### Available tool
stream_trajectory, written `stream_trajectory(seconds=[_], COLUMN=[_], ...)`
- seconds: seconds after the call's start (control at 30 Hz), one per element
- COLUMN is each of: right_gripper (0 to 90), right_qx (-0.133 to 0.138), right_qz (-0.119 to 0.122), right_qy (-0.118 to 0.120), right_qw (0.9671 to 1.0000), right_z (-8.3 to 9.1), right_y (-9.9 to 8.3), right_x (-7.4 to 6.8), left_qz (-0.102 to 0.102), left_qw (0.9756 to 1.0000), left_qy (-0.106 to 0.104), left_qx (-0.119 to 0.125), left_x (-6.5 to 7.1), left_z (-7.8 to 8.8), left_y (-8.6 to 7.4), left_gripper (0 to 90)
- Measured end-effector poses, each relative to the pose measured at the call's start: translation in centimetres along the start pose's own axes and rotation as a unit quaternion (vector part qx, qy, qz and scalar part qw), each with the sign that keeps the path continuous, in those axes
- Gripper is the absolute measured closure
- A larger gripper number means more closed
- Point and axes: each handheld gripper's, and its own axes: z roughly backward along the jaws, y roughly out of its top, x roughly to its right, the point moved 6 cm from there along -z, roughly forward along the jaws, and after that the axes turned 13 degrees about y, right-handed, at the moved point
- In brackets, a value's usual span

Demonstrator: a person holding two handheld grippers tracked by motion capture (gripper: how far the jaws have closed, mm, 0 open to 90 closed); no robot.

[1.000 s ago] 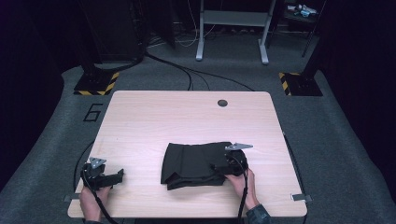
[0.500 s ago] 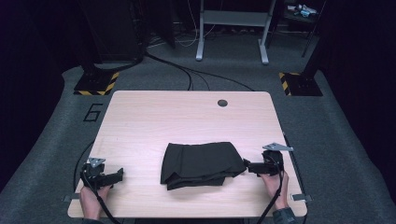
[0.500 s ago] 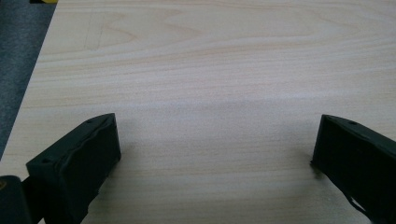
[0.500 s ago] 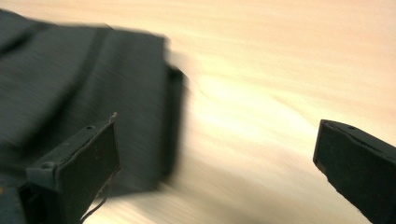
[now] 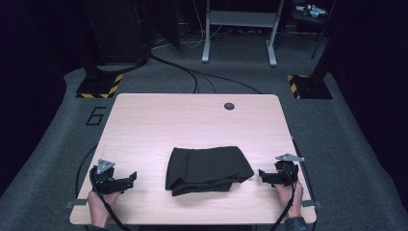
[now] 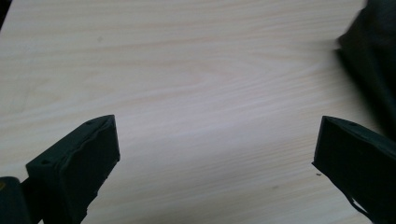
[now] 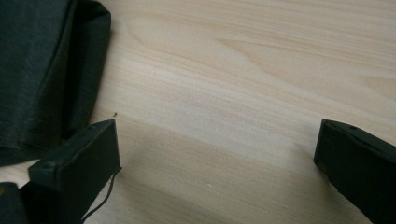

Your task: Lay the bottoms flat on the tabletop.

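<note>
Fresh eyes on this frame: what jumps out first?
A folded black cloth lies alone near the middle of the pale wood table, toward the near edge. The left gripper and right gripper flank it, both with jaws open on nothing and both clear of the cloth. Beyond the table the room is dark, with cables on the grey floor.

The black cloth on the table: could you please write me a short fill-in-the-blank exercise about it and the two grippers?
1. The folded cloth lies on a ____ table.
2. The cloth's colour is ____.
3. The jaws of the right gripper stand ____, with nothing between them.
4. The cloth lies ____ the left gripper and the right gripper.

Missing words: wooden; black; open; between
</note>
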Motion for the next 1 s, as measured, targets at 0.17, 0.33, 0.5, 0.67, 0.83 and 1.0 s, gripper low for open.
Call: stream_trajectory(seconds=[0.17, 0.33, 0.5, 0.67, 0.83, 1.0], right_gripper=[0.0, 0.0, 0.0, 0.0, 0.0, 0.0], right_qx=[-0.002, -0.001, 0.001, 0.003, 0.001, 0.001], right_qz=[0.004, 0.004, 0.003, 0.002, 0.006, 0.005], right_qy=[-0.015, -0.015, -0.017, -0.019, -0.02, -0.022], right_qw=[0.9999, 0.9999, 0.9998, 0.9998, 0.9998, 0.9997], right_z=[0.0, 0.0, 0.0, 0.0, 0.0, 0.1], right_y=[-0.2, -0.2, -0.2, -0.2, -0.3, -0.3], right_x=[-0.1, -0.1, -0.1, 0.0, 0.1, 0.1], left_qz=[-0.031, -0.07, -0.107, -0.132, -0.171, -0.201], left_qw=[0.9989, 0.9956, 0.9901, 0.9844, 0.975, 0.9651], left_qy=[-0.032, -0.059, -0.086, -0.11, -0.139, -0.166], left_qx=[0.014, 0.019, 0.027, 0.037, 0.029, 0.029], left_x=[3.3, 6.2, 9.2, 12.6, 16.2, 19.7], left_z=[0.1, 0.5, 0.9, 1.2, 1.3, 1.5], left_y=[1.8, 3.5, 5.1, 6.3, 6.6, 6.4], left_gripper=[0.2, 0.3, 0.2, 0.2, 0.2, 0.6])
